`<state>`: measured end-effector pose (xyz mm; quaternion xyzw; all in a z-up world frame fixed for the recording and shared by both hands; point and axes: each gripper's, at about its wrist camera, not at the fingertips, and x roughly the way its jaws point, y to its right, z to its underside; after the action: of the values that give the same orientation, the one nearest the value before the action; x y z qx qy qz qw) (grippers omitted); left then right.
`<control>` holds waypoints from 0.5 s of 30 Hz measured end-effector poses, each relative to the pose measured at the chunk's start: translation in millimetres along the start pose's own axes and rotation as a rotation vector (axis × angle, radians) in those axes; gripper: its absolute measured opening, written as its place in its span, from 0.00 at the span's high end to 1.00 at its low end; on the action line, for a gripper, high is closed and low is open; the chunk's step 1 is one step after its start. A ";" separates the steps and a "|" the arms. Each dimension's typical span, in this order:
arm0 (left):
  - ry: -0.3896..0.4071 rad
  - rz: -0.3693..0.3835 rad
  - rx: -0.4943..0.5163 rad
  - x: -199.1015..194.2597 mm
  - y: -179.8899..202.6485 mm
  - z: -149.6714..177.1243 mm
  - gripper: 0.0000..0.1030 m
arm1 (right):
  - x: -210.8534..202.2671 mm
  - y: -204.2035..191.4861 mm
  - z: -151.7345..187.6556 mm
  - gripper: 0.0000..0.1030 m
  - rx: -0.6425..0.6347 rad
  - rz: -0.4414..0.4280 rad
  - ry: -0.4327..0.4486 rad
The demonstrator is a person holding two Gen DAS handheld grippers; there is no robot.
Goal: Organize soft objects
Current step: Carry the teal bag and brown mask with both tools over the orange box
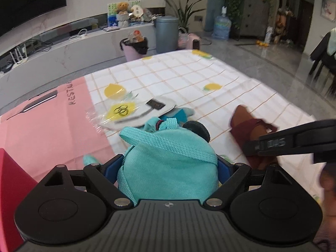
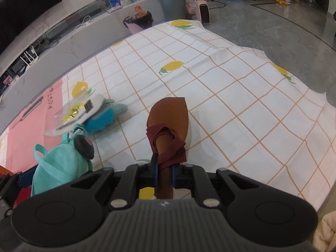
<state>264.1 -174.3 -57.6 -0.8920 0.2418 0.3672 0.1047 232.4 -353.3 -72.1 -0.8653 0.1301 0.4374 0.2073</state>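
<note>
My left gripper (image 1: 168,166) is shut on a teal plush backpack (image 1: 168,163) with straps and a dark round ear; it also shows at the lower left of the right wrist view (image 2: 58,168). My right gripper (image 2: 164,172) is shut on a brown soft piece with a maroon band (image 2: 168,126), held over the lemon-print tablecloth (image 2: 231,84); it shows in the left wrist view (image 1: 247,124) at right. A blue plush piece (image 2: 100,119) lies on the table under a white pad (image 2: 92,105) and a clear packet (image 1: 121,110).
A pink sheet (image 1: 52,126) covers the table's left part. A red box edge (image 1: 8,189) is at the lower left. Beyond the table are a pink bin (image 1: 134,48), a grey bin (image 1: 167,33), a pink heater (image 2: 202,10) and a TV bench (image 1: 52,52).
</note>
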 end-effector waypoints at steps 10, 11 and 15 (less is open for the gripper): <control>0.086 0.056 0.003 -50.2 6.5 -15.7 0.02 | -10.6 4.0 -0.6 0.91 0.025 -0.013 0.016; 0.103 0.055 0.006 -57.4 6.2 -16.0 0.02 | -10.4 3.6 -0.4 0.91 0.023 -0.008 0.013; 0.116 0.032 0.022 -76.7 5.9 -12.6 0.02 | -15.2 5.3 0.5 0.91 0.030 -0.007 0.023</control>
<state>221.6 -156.8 5.4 -0.9065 0.2659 0.3139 0.0945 221.0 -357.0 -61.3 -0.8676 0.1361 0.4247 0.2199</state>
